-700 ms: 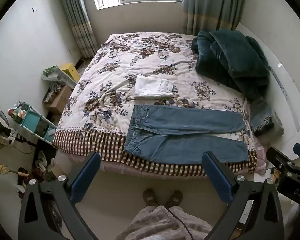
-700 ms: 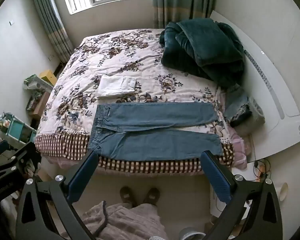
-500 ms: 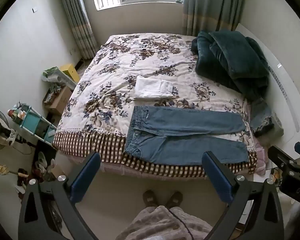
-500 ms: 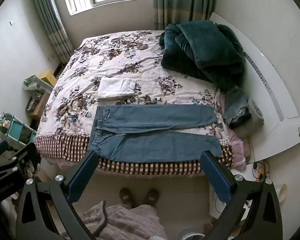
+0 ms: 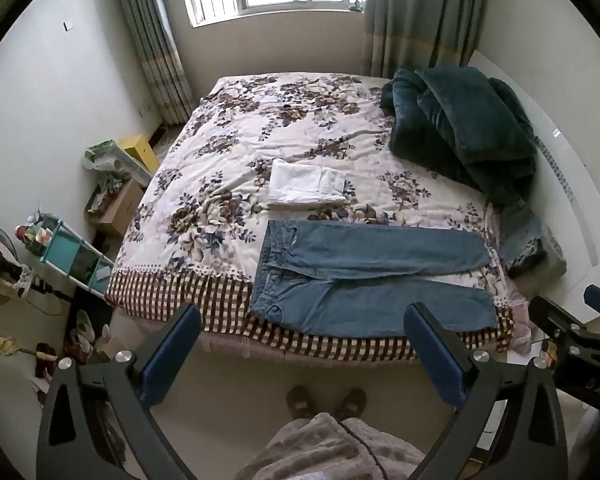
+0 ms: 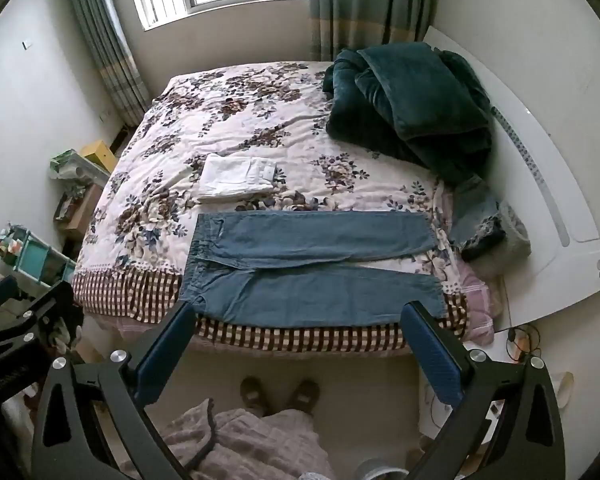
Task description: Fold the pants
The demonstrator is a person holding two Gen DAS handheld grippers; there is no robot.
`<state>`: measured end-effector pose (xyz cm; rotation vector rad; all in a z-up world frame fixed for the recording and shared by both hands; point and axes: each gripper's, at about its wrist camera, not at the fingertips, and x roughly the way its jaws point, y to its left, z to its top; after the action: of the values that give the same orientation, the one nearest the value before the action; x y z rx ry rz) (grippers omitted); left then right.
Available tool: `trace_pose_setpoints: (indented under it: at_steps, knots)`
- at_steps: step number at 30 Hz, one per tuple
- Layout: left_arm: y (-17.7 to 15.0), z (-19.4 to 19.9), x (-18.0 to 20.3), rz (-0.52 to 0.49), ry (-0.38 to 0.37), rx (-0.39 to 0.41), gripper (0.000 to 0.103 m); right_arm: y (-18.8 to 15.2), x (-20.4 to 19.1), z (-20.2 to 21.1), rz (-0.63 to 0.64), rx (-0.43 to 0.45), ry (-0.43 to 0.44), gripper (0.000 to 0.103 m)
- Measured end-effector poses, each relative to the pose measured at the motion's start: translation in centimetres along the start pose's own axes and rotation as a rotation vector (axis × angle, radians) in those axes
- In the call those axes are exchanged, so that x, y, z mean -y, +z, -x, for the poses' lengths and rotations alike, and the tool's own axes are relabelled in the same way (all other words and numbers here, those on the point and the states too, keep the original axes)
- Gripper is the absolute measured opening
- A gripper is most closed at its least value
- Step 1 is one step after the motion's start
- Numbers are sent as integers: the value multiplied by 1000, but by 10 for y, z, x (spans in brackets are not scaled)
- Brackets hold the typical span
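Blue jeans (image 5: pixel 364 276) (image 6: pixel 312 268) lie flat along the near edge of the bed, waistband to the left, both legs stretched right with a narrow gap between them. A folded white garment (image 5: pixel 306 182) (image 6: pixel 236 178) rests just behind them. My left gripper (image 5: pixel 302 318) hangs high above the floor in front of the bed, jaws wide open and empty. My right gripper (image 6: pixel 298 316) is likewise wide open, empty, well short of the jeans. Each gripper's body shows at the edge of the other's view.
The bed (image 5: pixel 284 128) carries a floral cover with a checked hem. A dark green blanket (image 5: pixel 460 128) is heaped at the right by the white headboard (image 6: pixel 540 184). A teal shelf (image 5: pixel 64 252) and boxes crowd the floor on the left. The person's slippered feet (image 5: pixel 326 400) stand before the bed.
Both views have shifted slightly, so the bed and jeans sit a little lower in the frames. The jeans lie unmoved, and both grippers stay wide open.
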<state>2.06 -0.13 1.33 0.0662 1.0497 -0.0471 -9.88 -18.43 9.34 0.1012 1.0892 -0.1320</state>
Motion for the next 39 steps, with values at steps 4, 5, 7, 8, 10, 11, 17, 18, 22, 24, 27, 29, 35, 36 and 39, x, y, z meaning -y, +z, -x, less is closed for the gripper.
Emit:
trace_pose_setpoints:
  at_steps: [4, 5, 7, 8, 10, 11, 17, 18, 22, 24, 27, 29, 35, 36, 39]
  knots:
    - [2, 5, 2, -13, -3, 12, 103, 2, -5, 0, -3, 1, 0, 103]
    - [2, 4, 4, -14, -4, 14, 103, 5, -7, 2, 0, 2, 2, 103]
    - [-1, 4, 6, -13, -4, 17, 103, 8, -7, 1, 0, 1, 1, 103]
    - [0, 5, 6, -15, -5, 19, 103, 7, -6, 1, 2, 1, 1, 103]
    - [-3, 6, 8, -19, -5, 22, 103, 8, -5, 1, -1, 1, 3, 103]
    - [-3, 5, 8, -19, -5, 22, 103, 6, -6, 0, 2, 2, 1, 103]
    - [-1, 5, 9, -17, -2, 24, 103, 7, -6, 1, 4, 4, 5, 103]
    - [0, 6, 8, -17, -3, 23, 103, 6, -5, 1, 4, 4, 4, 103]
    - [0, 6, 9, -18, -3, 23, 103, 6, -5, 1, 2, 3, 4, 103]
    - [0, 6, 8, -16, -4, 23, 103, 6, -5, 1, 3, 4, 2, 103]
    - [0, 6, 10, -14, -5, 23, 103, 6, -5, 2, 2, 5, 5, 103]
    - [-1, 6, 11, -16, -3, 26, 103, 6, -5, 1, 4, 5, 2, 103]
    - [-1, 5, 11, -14, -2, 27, 103, 11, -4, 3, 8, 0, -1, 103]
    - [-1, 5, 11, -14, -1, 28, 103, 12, -4, 4, 9, 0, -2, 103]
    - [0, 4, 12, -14, -3, 23, 103, 11, -5, 4, 6, 2, -1, 103]
